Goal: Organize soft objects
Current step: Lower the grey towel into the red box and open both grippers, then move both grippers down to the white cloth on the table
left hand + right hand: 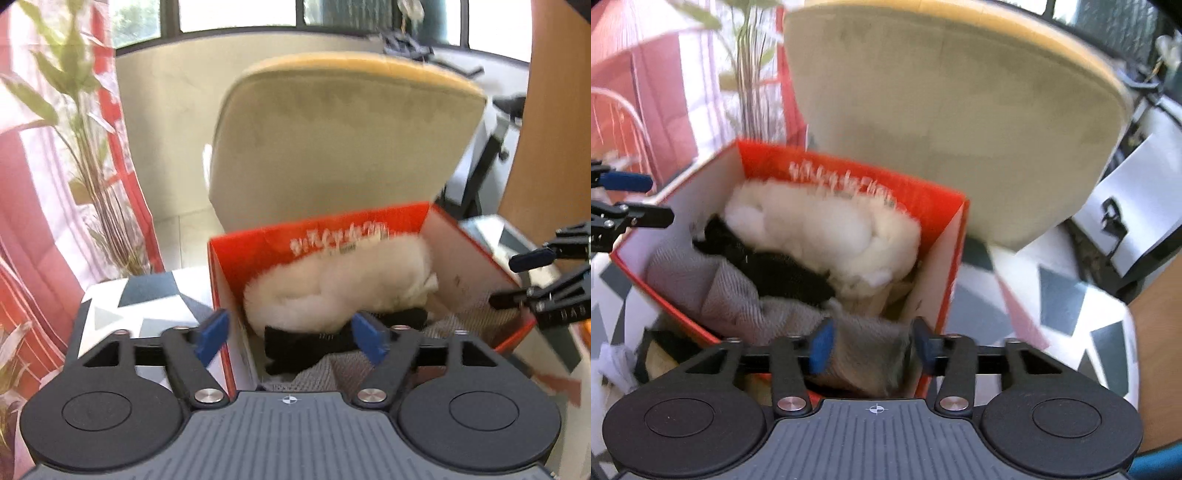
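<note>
Crosswise in red box (945,236) lies white fluffy roll (827,236); left gripper (291,338), right gripper (871,345) both open

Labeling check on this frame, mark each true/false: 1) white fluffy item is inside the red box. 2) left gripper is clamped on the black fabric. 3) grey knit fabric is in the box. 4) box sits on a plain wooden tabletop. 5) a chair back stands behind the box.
1) True: the white fluffy item lies in the red box, against its far wall.
2) False: the left gripper is open; the black fabric lies between its fingers, not clamped.
3) True: the grey knit fabric fills the near end.
4) False: it sits on a white surface with grey geometric shapes.
5) True: the beige chair back stands behind it.
</note>
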Tool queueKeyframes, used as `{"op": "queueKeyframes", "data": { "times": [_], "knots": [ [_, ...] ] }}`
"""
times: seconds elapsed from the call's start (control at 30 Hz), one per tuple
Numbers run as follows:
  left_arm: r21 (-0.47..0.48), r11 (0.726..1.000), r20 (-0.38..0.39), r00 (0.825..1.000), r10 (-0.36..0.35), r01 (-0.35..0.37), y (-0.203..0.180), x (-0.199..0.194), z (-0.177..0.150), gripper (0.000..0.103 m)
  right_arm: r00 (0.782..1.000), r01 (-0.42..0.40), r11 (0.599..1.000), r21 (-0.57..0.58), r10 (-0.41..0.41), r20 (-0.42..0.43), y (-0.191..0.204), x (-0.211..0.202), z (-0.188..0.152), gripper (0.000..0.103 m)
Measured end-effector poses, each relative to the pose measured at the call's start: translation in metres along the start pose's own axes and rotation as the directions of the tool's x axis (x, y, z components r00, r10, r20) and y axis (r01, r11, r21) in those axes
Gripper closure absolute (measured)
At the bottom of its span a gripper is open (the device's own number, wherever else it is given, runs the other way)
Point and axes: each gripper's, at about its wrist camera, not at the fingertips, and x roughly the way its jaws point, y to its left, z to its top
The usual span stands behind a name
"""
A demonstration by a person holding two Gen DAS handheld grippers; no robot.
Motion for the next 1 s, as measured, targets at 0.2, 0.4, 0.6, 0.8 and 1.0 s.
{"op": "queueKeyframes", "data": {
  "times": [0.2, 0.4, 0.6, 0.8, 1.0],
  "knots": [
    [-0.052, 0.999, 0.095, 0.996, 0.004, 0.001, 0.000, -0.031, -0.004, 0.000, 0.993, 0.011, 1.000, 0.001, -0.011, 0.115, 0.007, -0.031, -0.008, 0.006],
    [-0.064, 0.998, 0.156, 0.988, 0.020, -0.010, -0.004, -0.061, -0.024, 0.000, 0.979, -0.013, 1.000, 0.007, 0.011, 0.202, 0.021, -0.054, -0.028, 0.000],
    [-0.060, 0.997, 0.223, 0.973, 0.064, -0.051, -0.011, -0.093, -0.062, 0.000, 0.945, -0.032, 0.999, 0.015, 0.026, 0.325, 0.040, -0.075, -0.067, 0.000],
    [-0.099, 0.992, 0.223, 0.969, 0.104, -0.084, -0.019, -0.111, -0.103, 0.000, 0.906, -0.047, 0.998, 0.033, 0.029, 0.422, 0.061, -0.087, -0.114, 0.000],
    [-0.166, 0.980, 0.192, 0.972, 0.138, -0.106, -0.020, -0.115, -0.144, 0.000, 0.897, -0.063, 0.994, 0.087, 0.018, 0.441, 0.077, -0.078, -0.159, 0.001]
  ]
}}
